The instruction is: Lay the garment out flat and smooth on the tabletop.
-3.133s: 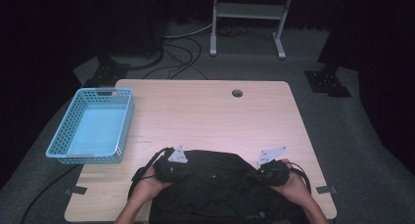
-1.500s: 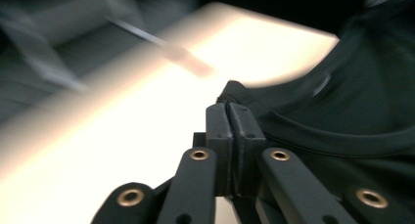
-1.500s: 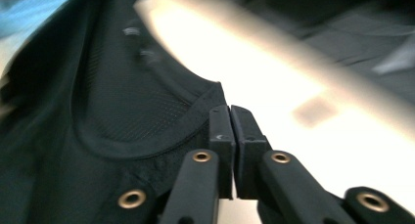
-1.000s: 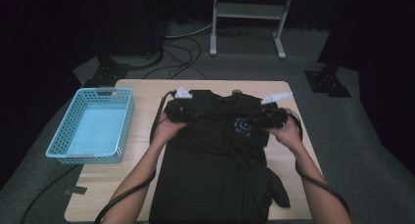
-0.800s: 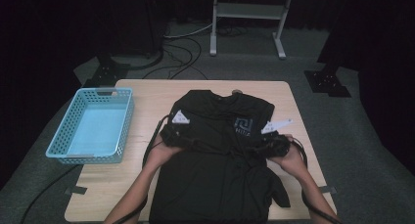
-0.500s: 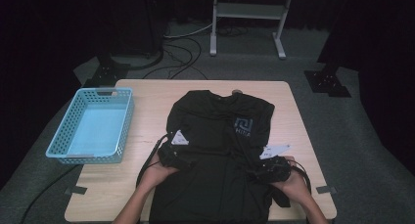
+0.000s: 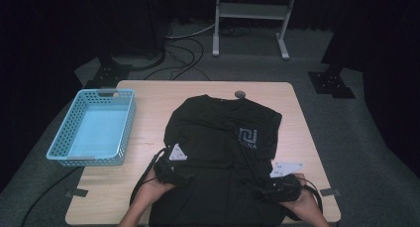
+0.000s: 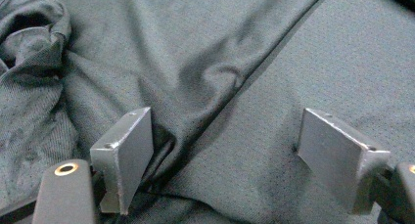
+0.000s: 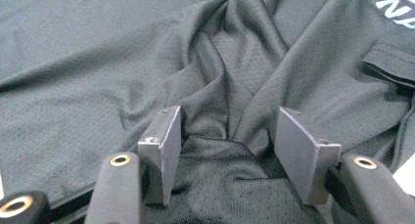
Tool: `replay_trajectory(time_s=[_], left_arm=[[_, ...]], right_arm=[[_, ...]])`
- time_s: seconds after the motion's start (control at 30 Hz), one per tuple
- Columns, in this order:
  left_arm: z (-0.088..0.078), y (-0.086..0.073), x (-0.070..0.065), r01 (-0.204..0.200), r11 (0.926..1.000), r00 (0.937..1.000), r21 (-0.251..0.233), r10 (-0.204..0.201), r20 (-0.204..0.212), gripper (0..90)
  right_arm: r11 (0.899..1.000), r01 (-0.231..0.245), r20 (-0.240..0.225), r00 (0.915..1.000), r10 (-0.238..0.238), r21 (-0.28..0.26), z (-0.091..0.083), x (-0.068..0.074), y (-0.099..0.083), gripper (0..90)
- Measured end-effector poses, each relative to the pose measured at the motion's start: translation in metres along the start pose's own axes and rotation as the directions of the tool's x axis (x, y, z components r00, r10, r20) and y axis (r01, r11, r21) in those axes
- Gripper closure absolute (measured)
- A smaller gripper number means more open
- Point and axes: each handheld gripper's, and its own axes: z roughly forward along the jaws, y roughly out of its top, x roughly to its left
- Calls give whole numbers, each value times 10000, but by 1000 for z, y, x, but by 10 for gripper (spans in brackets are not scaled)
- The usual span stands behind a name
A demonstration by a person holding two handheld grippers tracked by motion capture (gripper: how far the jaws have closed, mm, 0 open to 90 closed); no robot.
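Note:
A black T-shirt (image 7: 218, 138) with a white chest logo (image 7: 247, 137) lies spread on the wooden table (image 7: 148, 98), collar at the far side. My left gripper (image 7: 172, 166) rests on its lower left part, my right gripper (image 7: 276, 186) on its lower right. In the left gripper view the left gripper (image 8: 226, 131) stands open over a fabric crease (image 8: 215, 116). In the right gripper view the right gripper (image 9: 227, 131) stands open astride a bunched fold (image 9: 220, 111). Both pairs of jaws have just been opening; cloth lies between the pads, unpressed.
A light blue plastic basket (image 7: 126, 133) stands at the table's left side with nothing in it. A small dark round fitting (image 7: 240, 93) sits at the far edge behind the collar. A metal stand (image 7: 250, 11) and cables are on the floor beyond.
Both hands have drawn back from the far side toward the near edge and sunk. The shirt, lifted by its shoulders before, now lies flat, and the grippers have let go of it.

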Motion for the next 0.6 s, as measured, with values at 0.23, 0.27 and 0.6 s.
replay_trajectory(time_s=[0.23, 0.27, 0.6], left_arm=[[-18, -21, -23, -202, 9998, 9996, -41, 202, 184, 214], [-20, -24, -26, -276, 9996, 9993, -49, 277, 238, 213], [-5, 13, 3, -351, 9978, 9994, -562, 346, -91, 120]], right_arm=[[9996, 236, -272, 9993, -240, -131, -9, 24, -14, 426], [9996, 268, -352, 9990, -272, -131, -11, 27, -16, 415], [9970, 233, 255, 9994, -215, -739, -4, -10, 14, 373]])
